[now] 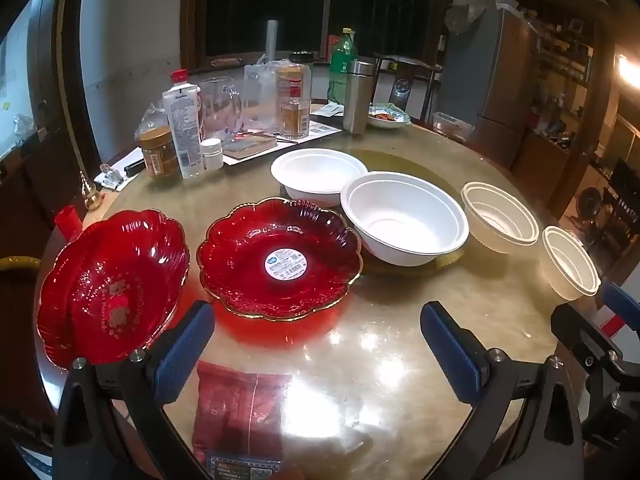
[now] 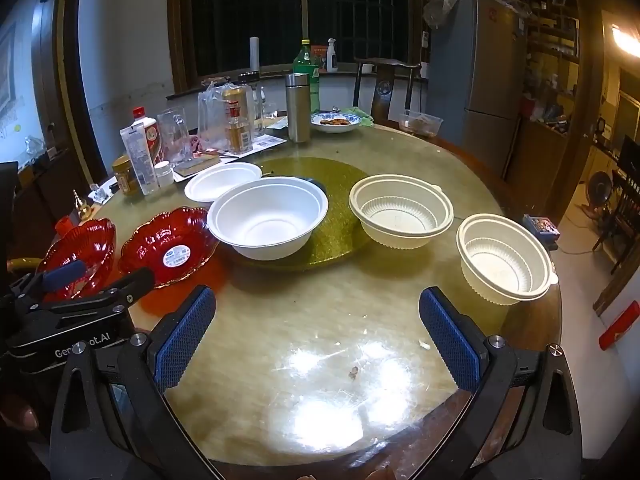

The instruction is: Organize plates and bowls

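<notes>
Red scalloped gold-rimmed plates beside white bowls; left tool and right tool both wide.

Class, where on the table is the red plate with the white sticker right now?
The red plate with the white sticker lies flat left of centre in both views, between the other red plate and the large white bowl, ahead of the open left tool.

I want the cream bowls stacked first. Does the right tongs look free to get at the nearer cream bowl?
Probably yes. The right tongs are open and empty, the nearer cream bowl sits just ahead to their right, and only bare table lies between.
</notes>
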`<act>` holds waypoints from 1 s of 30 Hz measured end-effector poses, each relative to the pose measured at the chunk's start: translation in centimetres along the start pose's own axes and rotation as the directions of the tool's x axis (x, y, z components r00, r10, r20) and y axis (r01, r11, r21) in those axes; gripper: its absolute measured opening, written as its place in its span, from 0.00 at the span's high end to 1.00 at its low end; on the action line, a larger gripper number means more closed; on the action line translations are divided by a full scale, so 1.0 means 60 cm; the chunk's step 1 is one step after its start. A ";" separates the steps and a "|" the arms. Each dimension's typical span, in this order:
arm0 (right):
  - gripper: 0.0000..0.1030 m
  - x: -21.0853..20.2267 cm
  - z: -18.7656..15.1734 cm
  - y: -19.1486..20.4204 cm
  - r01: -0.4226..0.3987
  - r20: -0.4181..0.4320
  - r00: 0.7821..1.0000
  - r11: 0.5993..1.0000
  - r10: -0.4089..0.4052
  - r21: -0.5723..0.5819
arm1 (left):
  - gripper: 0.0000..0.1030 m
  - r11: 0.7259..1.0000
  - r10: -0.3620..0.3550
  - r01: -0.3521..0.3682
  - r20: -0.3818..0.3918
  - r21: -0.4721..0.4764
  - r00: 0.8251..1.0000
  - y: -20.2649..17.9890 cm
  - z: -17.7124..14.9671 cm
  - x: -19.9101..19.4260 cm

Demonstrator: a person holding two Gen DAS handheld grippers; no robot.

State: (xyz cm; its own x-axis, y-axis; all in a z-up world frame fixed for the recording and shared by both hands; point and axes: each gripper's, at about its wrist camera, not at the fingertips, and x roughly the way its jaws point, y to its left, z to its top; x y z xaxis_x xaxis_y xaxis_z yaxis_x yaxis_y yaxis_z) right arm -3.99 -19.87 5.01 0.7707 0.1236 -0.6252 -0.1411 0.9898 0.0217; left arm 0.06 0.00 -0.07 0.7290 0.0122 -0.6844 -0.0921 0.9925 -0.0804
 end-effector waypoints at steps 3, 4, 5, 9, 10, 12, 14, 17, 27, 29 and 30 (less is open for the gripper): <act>0.00 0.002 -0.002 0.001 -0.003 -0.002 1.000 1.000 0.003 -0.004 | 0.00 1.000 -0.002 0.002 -0.006 0.010 1.000 0.004 0.000 0.005; 0.00 0.003 -0.003 0.001 -0.003 -0.002 1.000 1.000 0.003 -0.005 | 0.00 1.000 0.002 -0.002 0.003 0.018 1.000 -0.004 0.001 -0.002; 0.00 0.007 -0.007 -0.002 0.006 0.001 1.000 1.000 -0.006 0.007 | 0.00 1.000 0.003 -0.003 0.002 0.017 1.000 -0.004 0.001 -0.002; 0.00 0.006 -0.008 0.001 0.013 0.003 1.000 1.000 -0.013 -0.009 | 0.00 1.000 0.010 -0.010 0.000 0.009 1.000 -0.004 -0.001 -0.006; 0.00 0.005 -0.008 0.000 0.016 0.006 1.000 1.000 -0.016 -0.012 | 0.00 1.000 0.013 -0.013 -0.006 0.006 1.000 -0.002 -0.005 0.004; 0.00 0.003 -0.010 -0.002 0.017 0.011 1.000 1.000 -0.017 -0.015 | 0.00 1.000 0.013 -0.013 -0.008 0.003 1.000 0.000 -0.005 0.006; 0.00 0.007 -0.004 0.009 0.026 0.001 1.000 1.000 -0.026 -0.013 | 0.00 1.000 0.014 -0.014 -0.005 0.002 1.000 0.003 -0.005 0.007; 0.00 0.009 -0.002 0.011 0.040 0.006 0.999 0.999 -0.040 -0.013 | 0.00 1.000 0.017 -0.017 0.003 0.006 1.000 0.001 -0.008 0.002; 0.00 0.015 0.009 0.016 0.062 0.005 0.998 0.998 -0.062 -0.005 | 0.00 1.000 0.019 -0.020 0.021 0.024 1.000 -0.004 -0.011 -0.010; 0.00 0.015 0.010 0.016 0.060 0.005 0.998 0.998 -0.060 -0.005 | 0.00 1.000 0.020 -0.021 0.023 0.023 1.000 -0.005 -0.012 -0.010; 0.00 0.016 0.010 0.017 0.062 0.004 0.998 0.998 -0.062 -0.005 | 0.00 0.999 0.023 -0.024 0.024 0.022 0.999 -0.005 -0.012 -0.011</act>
State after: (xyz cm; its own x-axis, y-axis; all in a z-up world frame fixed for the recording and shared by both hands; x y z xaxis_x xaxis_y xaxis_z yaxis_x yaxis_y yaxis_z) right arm -3.02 -18.70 4.93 0.7801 0.0620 -0.6225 -0.0958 0.9952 -0.0209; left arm -0.88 -0.37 -0.14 0.7425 0.0380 -0.6688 -0.0944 0.9944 -0.0484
